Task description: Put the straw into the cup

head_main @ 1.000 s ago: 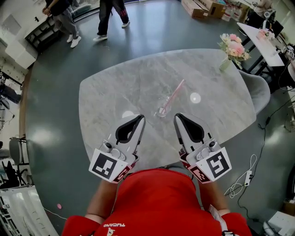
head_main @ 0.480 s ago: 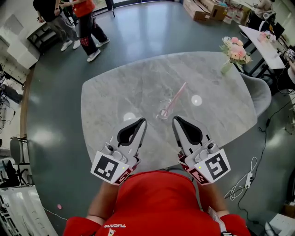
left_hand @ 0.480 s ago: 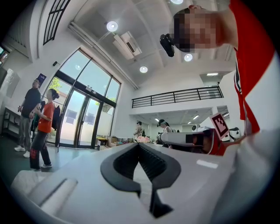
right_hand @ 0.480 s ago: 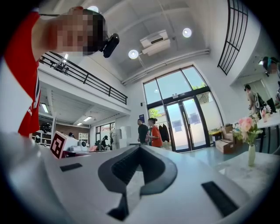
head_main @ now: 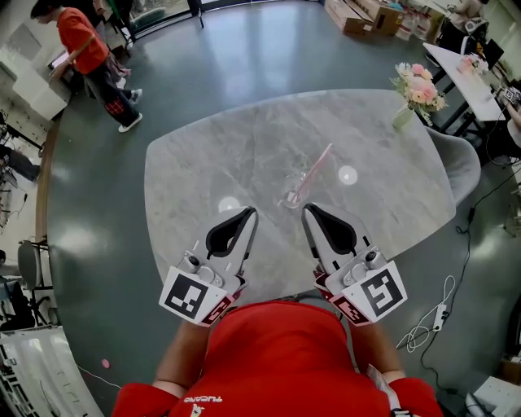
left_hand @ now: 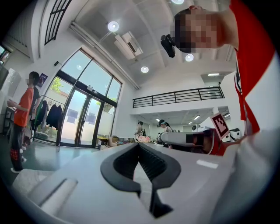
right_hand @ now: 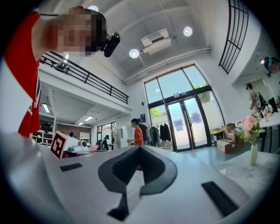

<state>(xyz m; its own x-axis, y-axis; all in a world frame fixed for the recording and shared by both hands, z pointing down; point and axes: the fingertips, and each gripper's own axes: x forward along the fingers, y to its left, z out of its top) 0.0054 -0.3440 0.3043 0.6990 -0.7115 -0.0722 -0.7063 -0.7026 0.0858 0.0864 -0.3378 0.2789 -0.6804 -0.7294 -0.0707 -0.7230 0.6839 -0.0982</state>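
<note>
tabletop [head_main: 244,147]: a grey, marble-patterned slab with rounded corners, seen from above; two bright lamp reflections are carried on it, one toward the near left and one right of the middle.
floor [head_main: 269,49]: glossy dark grey, laid all round the tabletop; a white cable [head_main: 431,318] is looped on it off the near right corner.
room: a tall hall is shown, with glass doors [right_hand: 183,127], round ceiling lamps [right_hand: 134,53] and a railed gallery [right_hand: 83,78]; cardboard boxes [head_main: 358,12] are stacked at the far side.
person [head_main: 85,53]: stood on the floor in an orange top, well beyond the far left corner.
chair [head_main: 457,159]: grey, drawn up to the right edge.
vase [head_main: 403,116]: pale, set at the far right corner; pink and white flowers [head_main: 417,84] are held in it.
cup [head_main: 291,198]: clear, placed upright near the middle of the tabletop, just beyond the two gripper tips and touched by neither.
straw [head_main: 316,167]: pink, stood inside the cup, its upper part leaned out over the rim toward the far right corner.
left gripper [head_main: 249,213]: held level over the near edge; its jaws are closed together, with nothing gripped.
right gripper [head_main: 308,210]: held level beside it; its jaws are likewise closed together, with nothing gripped.
</note>
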